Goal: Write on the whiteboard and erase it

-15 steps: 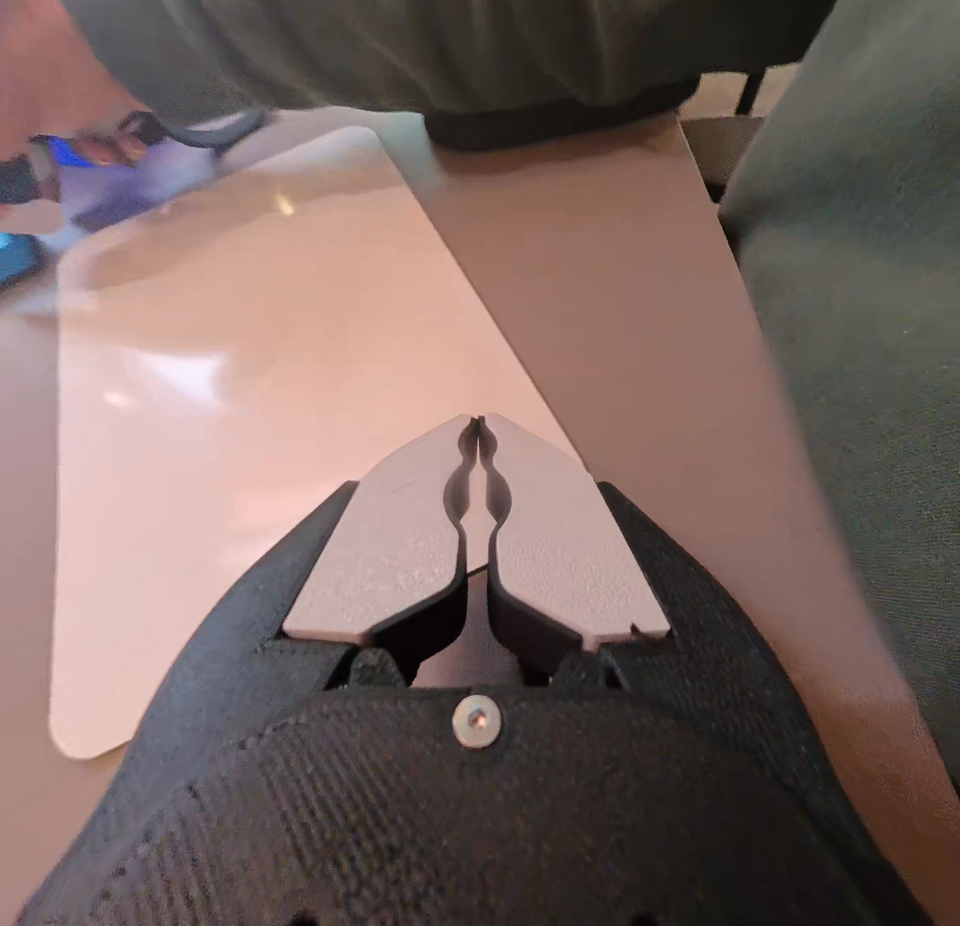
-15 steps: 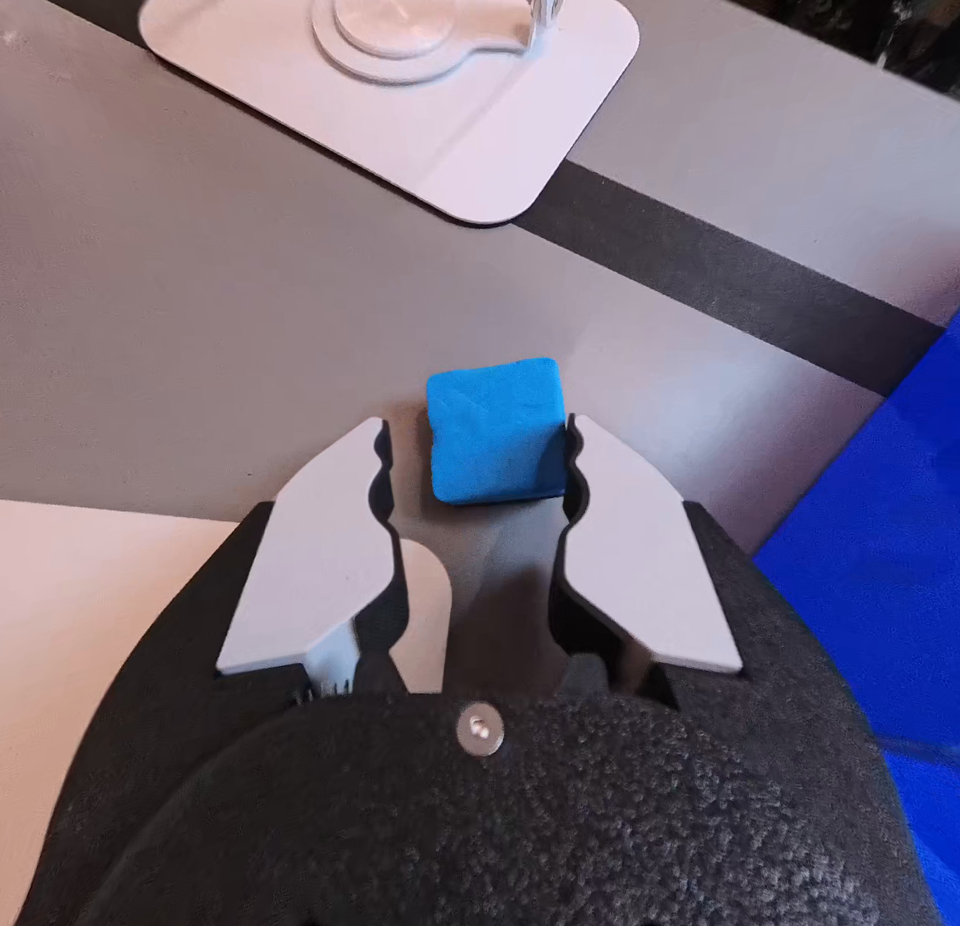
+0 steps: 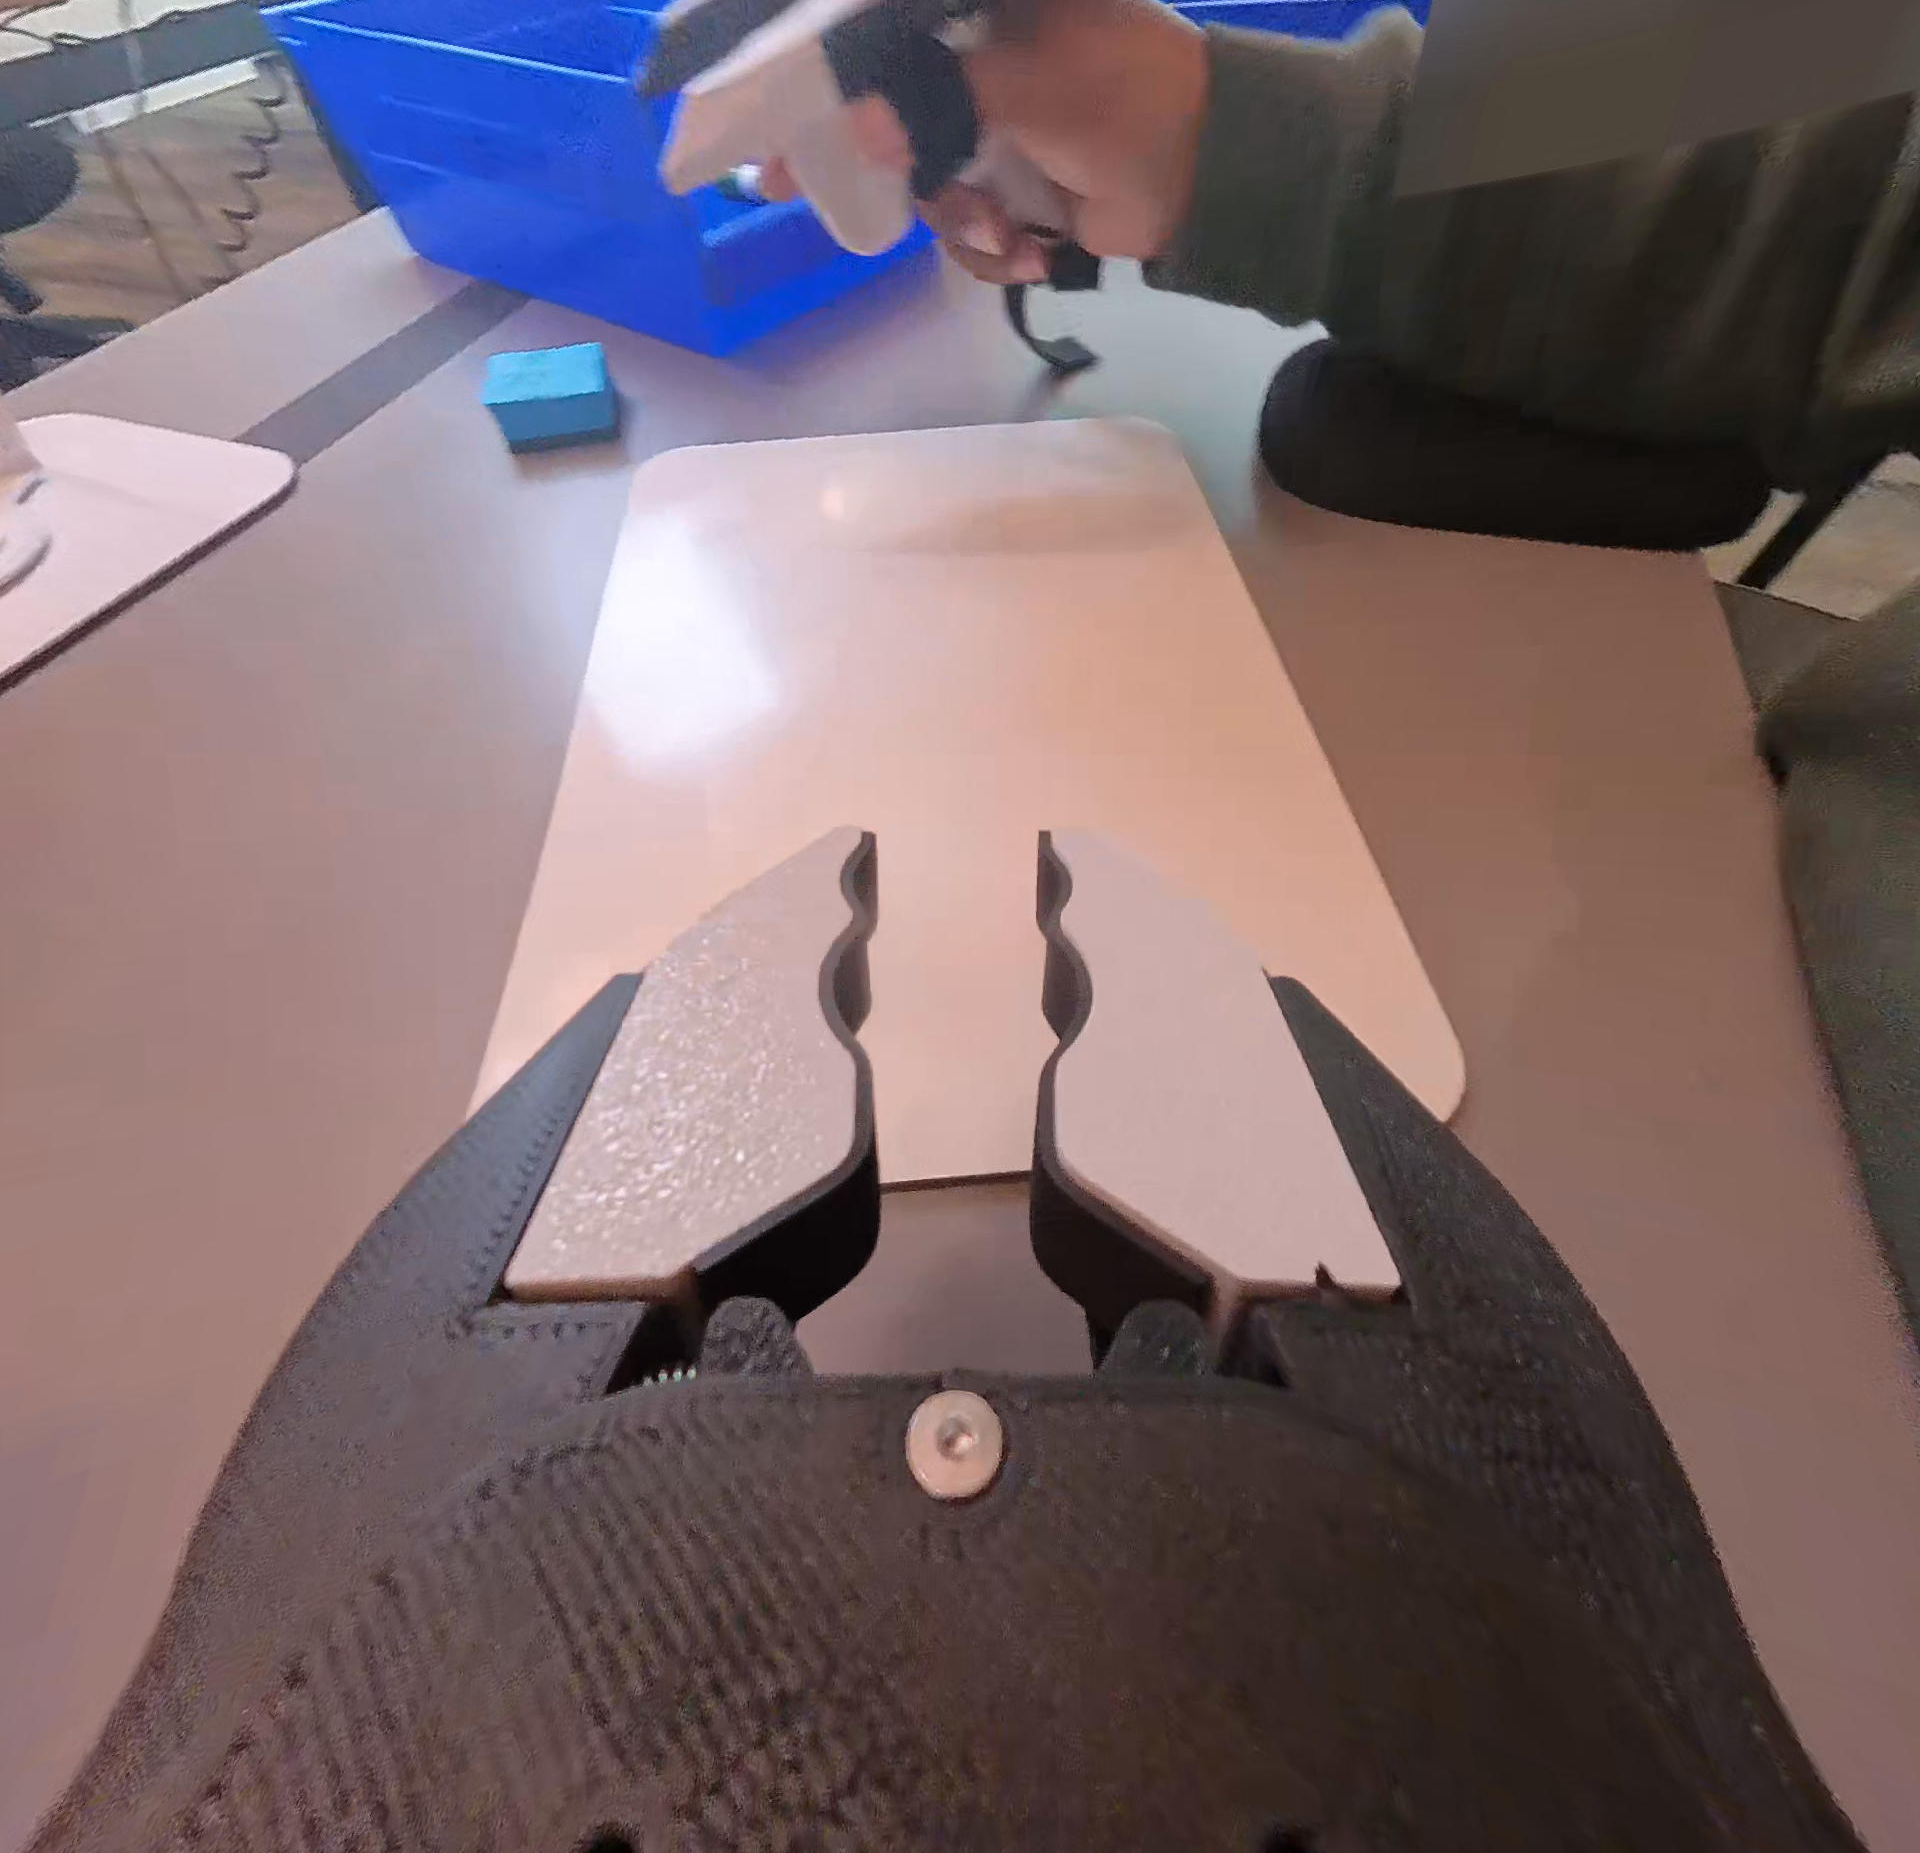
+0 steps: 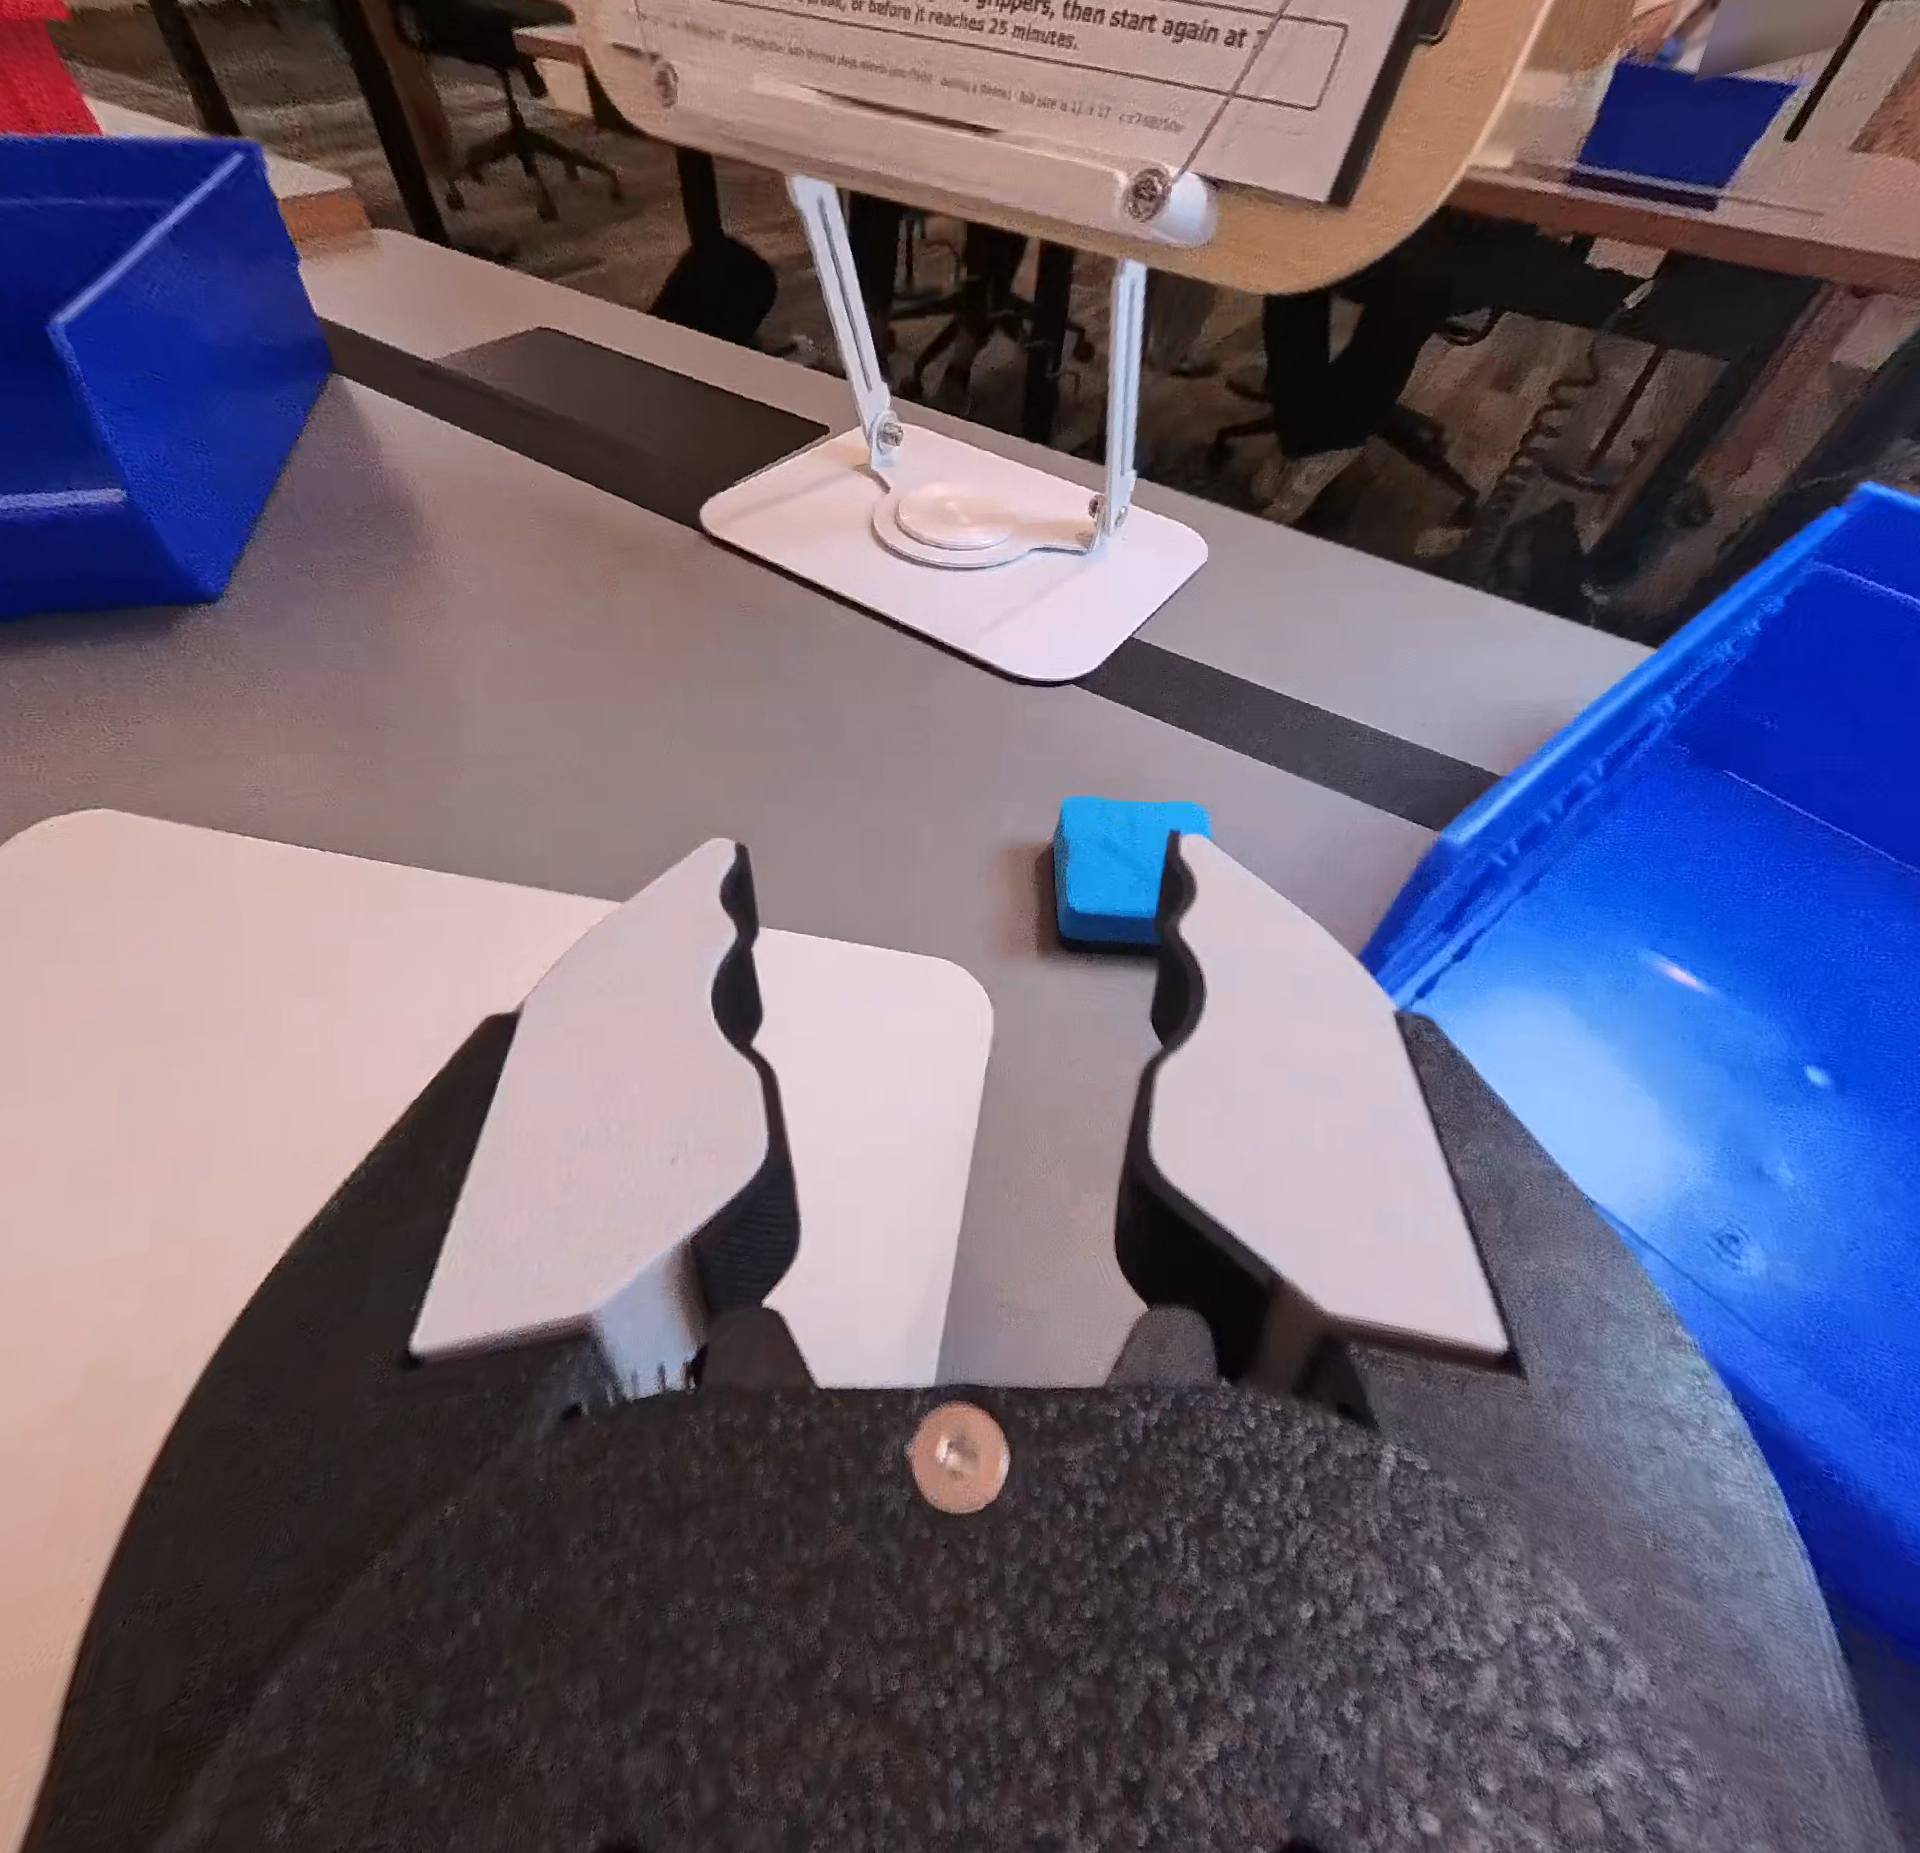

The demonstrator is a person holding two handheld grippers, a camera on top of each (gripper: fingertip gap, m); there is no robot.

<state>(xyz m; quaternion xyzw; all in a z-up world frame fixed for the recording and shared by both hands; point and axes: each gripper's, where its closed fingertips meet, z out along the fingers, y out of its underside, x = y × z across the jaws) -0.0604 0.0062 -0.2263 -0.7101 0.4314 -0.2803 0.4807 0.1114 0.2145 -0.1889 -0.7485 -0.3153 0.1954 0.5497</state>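
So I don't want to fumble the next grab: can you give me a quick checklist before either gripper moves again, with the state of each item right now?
1. Left gripper free to grasp: ok, open with nothing between its fingers.
2. Right gripper free to grasp: ok, open and empty.
3. Whiteboard lying flat on the table: ok.
4. Whiteboard surface free of marks: ok, none visible, though the grippers hide parts of it.
5. Blue eraser clear to pick up: ok, it sits alone on the table just beyond the board, beside the blue bin.
6. Marker located: cannot tell; something small shows inside the bin in the left wrist view, but too blurred to name.
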